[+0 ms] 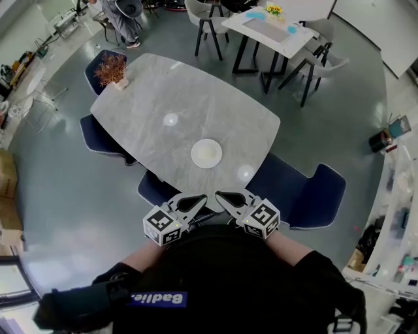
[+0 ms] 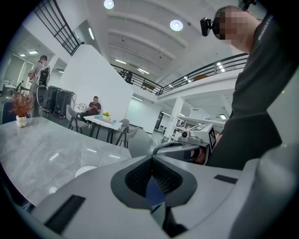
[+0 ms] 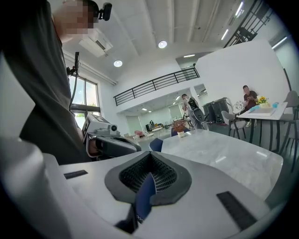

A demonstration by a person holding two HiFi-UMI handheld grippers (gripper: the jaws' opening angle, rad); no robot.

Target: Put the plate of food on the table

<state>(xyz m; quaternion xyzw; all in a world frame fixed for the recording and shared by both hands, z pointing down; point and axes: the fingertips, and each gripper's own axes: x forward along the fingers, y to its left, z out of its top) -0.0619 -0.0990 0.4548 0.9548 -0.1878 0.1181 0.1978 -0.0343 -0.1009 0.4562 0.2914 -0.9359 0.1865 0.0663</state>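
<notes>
A white round plate (image 1: 206, 154) lies on the grey marble table (image 1: 163, 98), toward its near side; I cannot tell what is on it. Both grippers hover at the table's near edge, close to my body, with their tips pointed at each other. My left gripper (image 1: 199, 199) is shut with nothing in it, and so is my right gripper (image 1: 223, 195). The left gripper view shows its jaws (image 2: 151, 159) pressed together, the plate (image 2: 86, 171) low at left and the right gripper (image 2: 183, 149) beyond. The right gripper view shows closed jaws (image 3: 149, 155) and the left gripper (image 3: 112, 143) behind.
A small pot of dried plant (image 1: 112, 68) stands at the table's far left corner. Dark blue chairs (image 1: 307, 192) surround the table. A white table (image 1: 274, 26) with grey chairs stands farther back, and a person (image 1: 124, 19) stands at the upper left.
</notes>
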